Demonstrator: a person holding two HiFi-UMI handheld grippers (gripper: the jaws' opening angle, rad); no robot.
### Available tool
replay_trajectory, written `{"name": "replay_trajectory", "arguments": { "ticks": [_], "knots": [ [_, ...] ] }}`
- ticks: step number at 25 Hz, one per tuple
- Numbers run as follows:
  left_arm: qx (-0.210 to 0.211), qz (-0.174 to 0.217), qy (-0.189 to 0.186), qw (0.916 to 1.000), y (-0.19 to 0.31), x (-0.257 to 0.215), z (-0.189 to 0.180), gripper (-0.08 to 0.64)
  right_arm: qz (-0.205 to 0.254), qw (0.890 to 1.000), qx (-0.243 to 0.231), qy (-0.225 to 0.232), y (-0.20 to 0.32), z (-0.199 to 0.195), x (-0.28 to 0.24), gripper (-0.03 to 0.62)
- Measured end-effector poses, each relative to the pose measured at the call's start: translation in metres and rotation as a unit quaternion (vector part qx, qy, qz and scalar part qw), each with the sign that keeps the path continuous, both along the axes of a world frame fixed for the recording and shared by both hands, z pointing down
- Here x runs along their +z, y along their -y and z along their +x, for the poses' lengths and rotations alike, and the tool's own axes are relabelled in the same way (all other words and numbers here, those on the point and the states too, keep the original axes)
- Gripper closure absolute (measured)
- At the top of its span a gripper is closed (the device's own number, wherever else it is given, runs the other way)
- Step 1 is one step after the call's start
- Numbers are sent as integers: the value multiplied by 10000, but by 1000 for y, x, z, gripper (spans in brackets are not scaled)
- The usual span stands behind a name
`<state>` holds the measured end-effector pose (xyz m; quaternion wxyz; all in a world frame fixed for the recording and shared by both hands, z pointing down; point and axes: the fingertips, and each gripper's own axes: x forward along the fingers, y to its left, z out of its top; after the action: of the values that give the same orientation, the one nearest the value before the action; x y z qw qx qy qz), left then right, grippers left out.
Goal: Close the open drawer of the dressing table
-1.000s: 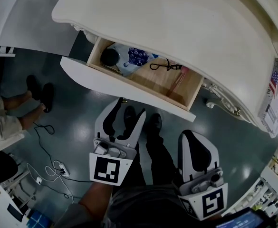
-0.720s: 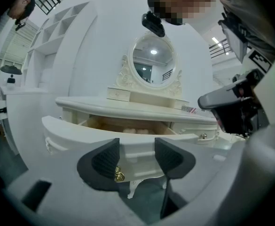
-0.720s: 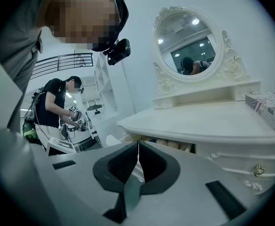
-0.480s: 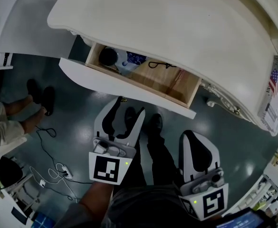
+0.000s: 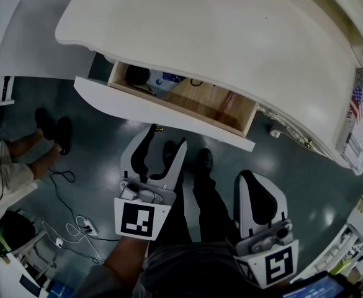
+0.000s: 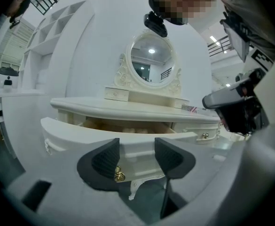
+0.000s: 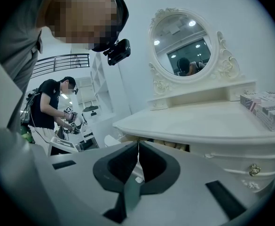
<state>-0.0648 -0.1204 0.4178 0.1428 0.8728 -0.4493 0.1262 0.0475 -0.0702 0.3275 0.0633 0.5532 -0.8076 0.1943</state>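
The cream dressing table (image 5: 231, 36) has its wide drawer (image 5: 197, 103) partly out, with the wooden inside showing under the tabletop edge. Inside lie a dark round item (image 5: 138, 75), a blue-and-white item (image 5: 166, 79) and a reddish thing (image 5: 228, 100). My left gripper (image 5: 167, 140) is open, its tips up against the white drawer front (image 5: 150, 109) by the brass knob (image 5: 159, 129). In the left gripper view, the fingers (image 6: 106, 159) frame the drawer front (image 6: 128, 135) and the knob (image 6: 119, 174). My right gripper (image 5: 250, 177) is shut and empty, back from the table; its jaws (image 7: 137, 149) meet tip to tip.
A seated person's legs and shoes (image 5: 48, 124) are at the left, with cables (image 5: 69, 219) on the floor. A flag-printed book (image 5: 358, 123) lies at the table's right end. The oval mirror (image 6: 151, 65) stands at the back. Another person (image 7: 57, 108) stands far left.
The drawer has slid further in under the tabletop, hiding more of its contents. My left gripper has moved forward with the drawer front. The right gripper has stayed put.
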Motion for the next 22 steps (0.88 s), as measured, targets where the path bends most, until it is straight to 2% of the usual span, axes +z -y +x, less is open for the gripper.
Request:
{"name": "replay_trajectory", "arguments": {
  "ticks": [22],
  "knots": [
    [87,66,48,9999,20,-2,9,316,-49,9997,230,18,8,15,1,577]
  ]
}}
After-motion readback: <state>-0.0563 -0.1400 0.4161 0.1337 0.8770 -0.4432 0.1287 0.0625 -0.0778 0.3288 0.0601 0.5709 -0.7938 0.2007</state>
